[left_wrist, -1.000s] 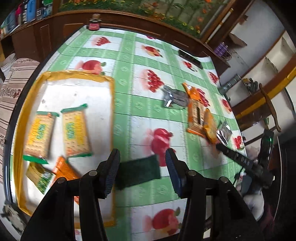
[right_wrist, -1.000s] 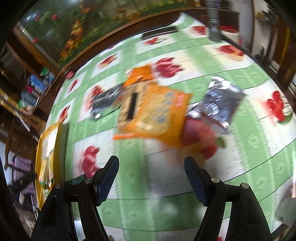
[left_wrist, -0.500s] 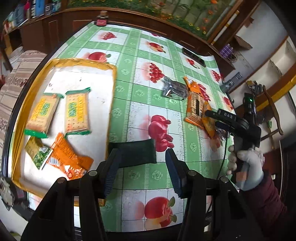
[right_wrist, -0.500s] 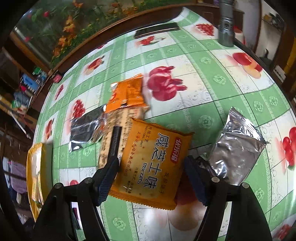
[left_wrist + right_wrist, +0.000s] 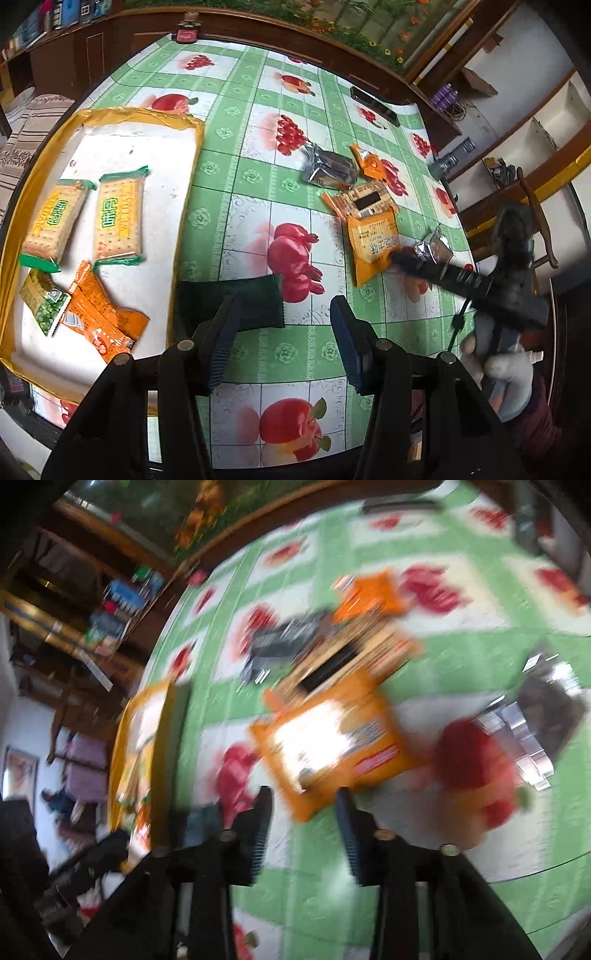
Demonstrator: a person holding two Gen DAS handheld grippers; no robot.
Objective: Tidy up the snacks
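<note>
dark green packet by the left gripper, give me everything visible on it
The dark green packet is a small, flat, oblong pouch of matte film, with a crimped, serrated seal on its right end. No print is legible. It lies flat on the green fruit-print tablecloth, its left end at the yellow rim of the tray. The left gripper hangs over it; one fingertip covers its near edge, but whether the pads touch it cannot be told.

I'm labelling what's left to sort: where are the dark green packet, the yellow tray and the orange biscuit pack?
dark green packet (image 5: 240,301): left wrist view, middle of its face.
yellow tray (image 5: 147,116): left wrist view, far rim.
orange biscuit pack (image 5: 371,245): left wrist view, printed front.
</note>
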